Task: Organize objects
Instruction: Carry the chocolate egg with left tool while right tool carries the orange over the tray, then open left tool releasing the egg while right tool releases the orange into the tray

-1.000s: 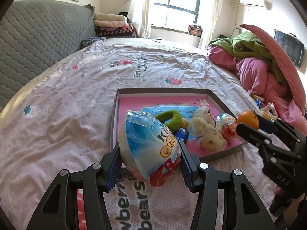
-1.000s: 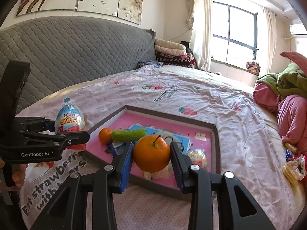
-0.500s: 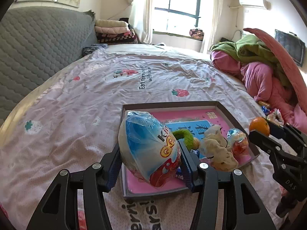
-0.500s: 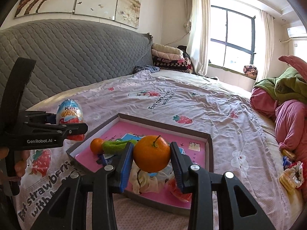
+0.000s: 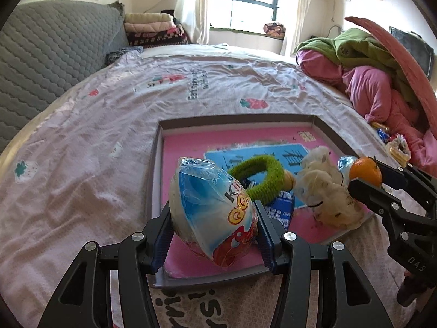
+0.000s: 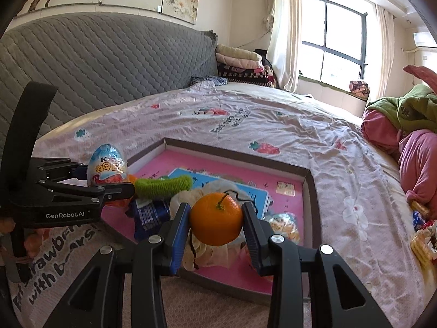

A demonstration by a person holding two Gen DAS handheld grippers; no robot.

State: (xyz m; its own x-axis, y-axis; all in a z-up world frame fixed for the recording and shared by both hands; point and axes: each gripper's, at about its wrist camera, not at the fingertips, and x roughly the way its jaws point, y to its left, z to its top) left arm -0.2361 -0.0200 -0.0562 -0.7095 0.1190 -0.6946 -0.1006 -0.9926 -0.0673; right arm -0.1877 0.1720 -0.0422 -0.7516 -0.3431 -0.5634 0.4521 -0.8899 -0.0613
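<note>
My left gripper [image 5: 214, 222] is shut on a wrapped blue, white and red chocolate egg [image 5: 210, 213], held above the near left corner of the pink tray [image 5: 235, 121]. My right gripper [image 6: 215, 225] is shut on an orange [image 6: 215, 222], held above the tray's [image 6: 235, 155] near edge. The egg also shows at left in the right wrist view [image 6: 108, 165]. The orange also shows at right in the left wrist view [image 5: 365, 168]. In the tray lie a green fuzzy ring [image 5: 262, 176], a cream plush toy [image 5: 325, 194] and a blue packet [image 5: 281, 207].
The tray sits on a pink bed sheet [image 5: 82, 150] with strawberry prints. A grey quilted headboard [image 6: 95, 65] stands at the left. Pink and green bedding [image 5: 377, 76] is piled at the right. Snack wrappers [image 6: 423, 235] lie by the bedding. Folded blankets [image 5: 153, 27] are stacked near the window.
Both grippers have moved forward over the tray with their loads. The egg now hangs above the tray's near left corner and the orange above its near edge.
</note>
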